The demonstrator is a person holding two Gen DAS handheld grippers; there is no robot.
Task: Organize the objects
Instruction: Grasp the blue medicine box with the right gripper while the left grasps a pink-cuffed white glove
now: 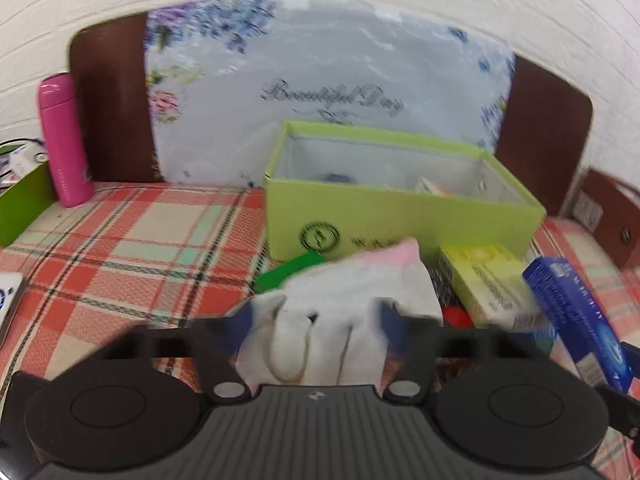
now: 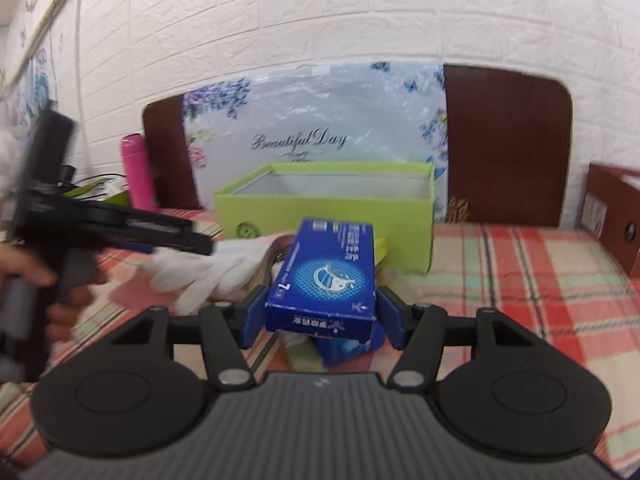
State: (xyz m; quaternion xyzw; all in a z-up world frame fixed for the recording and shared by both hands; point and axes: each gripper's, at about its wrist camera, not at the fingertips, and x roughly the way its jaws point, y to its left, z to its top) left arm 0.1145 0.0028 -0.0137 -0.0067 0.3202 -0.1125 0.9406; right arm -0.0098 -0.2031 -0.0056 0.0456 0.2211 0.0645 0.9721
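Note:
My left gripper [image 1: 316, 320] is shut on a white glove with a pink cuff [image 1: 344, 280], held above the plaid cloth; the glove [image 2: 204, 272] and left gripper [image 2: 200, 246] also show in the right wrist view. My right gripper [image 2: 320, 312] is shut on a blue box [image 2: 328, 276], which also shows in the left wrist view [image 1: 576, 316]. An open green box [image 1: 396, 200] stands behind both, with small items inside; it also shows in the right wrist view [image 2: 332, 208]. A yellow-green carton [image 1: 488, 280], a green item [image 1: 288, 270] and a red object [image 1: 456, 316] lie by the glove.
A pink bottle [image 1: 64, 140] stands at the back left beside a green container [image 1: 20, 204]. A flowered board [image 1: 328, 80] leans on the brown headboard [image 1: 112, 100] and white brick wall. A brown box [image 2: 616, 216] sits at the right. A white device [image 1: 8, 300] lies at the left edge.

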